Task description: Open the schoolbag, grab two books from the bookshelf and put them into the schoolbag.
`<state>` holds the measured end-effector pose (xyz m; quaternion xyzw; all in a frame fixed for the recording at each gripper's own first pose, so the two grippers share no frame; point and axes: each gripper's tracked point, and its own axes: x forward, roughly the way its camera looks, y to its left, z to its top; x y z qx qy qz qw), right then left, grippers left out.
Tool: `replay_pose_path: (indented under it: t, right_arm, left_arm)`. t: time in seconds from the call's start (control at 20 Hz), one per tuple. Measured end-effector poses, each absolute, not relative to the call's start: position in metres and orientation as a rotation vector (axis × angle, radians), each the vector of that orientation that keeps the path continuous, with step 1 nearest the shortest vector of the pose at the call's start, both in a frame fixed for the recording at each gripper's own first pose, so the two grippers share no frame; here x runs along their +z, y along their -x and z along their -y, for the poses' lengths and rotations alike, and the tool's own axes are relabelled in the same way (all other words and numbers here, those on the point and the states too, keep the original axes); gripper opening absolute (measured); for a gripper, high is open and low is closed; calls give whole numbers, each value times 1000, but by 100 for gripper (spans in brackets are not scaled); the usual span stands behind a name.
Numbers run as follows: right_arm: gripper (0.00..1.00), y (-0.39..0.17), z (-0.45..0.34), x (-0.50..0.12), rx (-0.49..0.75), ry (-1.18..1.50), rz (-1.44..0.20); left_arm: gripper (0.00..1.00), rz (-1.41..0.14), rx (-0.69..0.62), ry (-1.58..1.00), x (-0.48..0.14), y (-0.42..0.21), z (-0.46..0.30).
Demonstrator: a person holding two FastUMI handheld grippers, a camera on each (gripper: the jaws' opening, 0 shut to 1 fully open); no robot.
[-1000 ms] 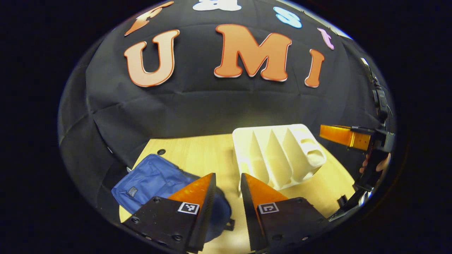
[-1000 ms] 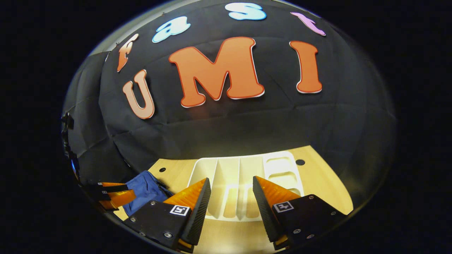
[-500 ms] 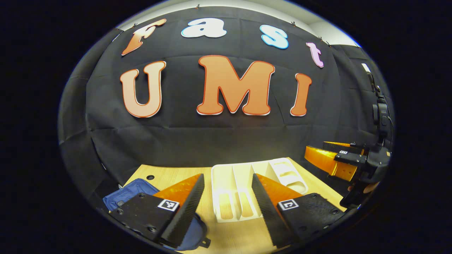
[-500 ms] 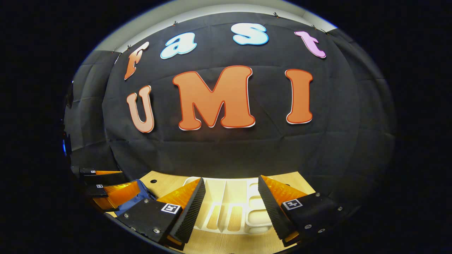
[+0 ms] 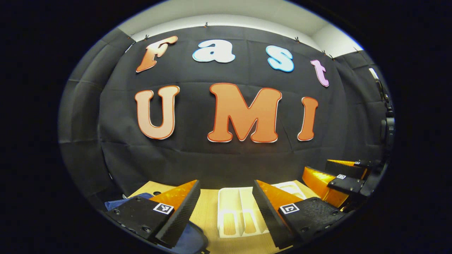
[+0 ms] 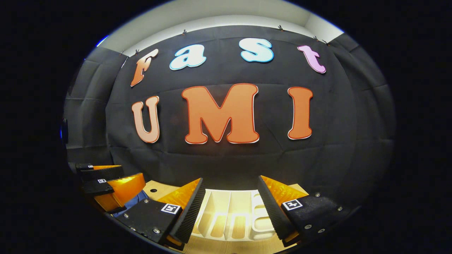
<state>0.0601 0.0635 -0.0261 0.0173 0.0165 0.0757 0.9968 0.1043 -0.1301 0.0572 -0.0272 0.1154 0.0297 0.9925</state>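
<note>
Both grippers, left gripper [image 5: 223, 206] and right gripper [image 6: 229, 204], are tilting up from the table [image 5: 206, 215] (jaws open, empty), needing lowering toward the schoolbag [image 5: 192, 240].

Pale wood-grain tabletop [image 5: 206, 215] with matt finish, white smooth plastic slotted bookshelf [image 6: 226, 206], blue soft cloth schoolbag [image 5: 192, 238], matt black cloth wall [image 5: 197, 158]

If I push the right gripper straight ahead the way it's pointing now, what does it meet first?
Probably nothing on the table: the right gripper, jaws open, points nearly level, so its line seems to pass above the white bookshelf toward the black cloth wall. Depth is unclear.
</note>
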Motion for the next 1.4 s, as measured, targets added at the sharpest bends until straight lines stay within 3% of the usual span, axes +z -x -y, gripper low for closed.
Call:
replay_pose_path:
  t: [1.4]
  right_arm:
    - [89, -58, -96, -34, 82, 35, -50]
  left_arm:
    - [94, -184, -71, -76, 60, -117, 112]
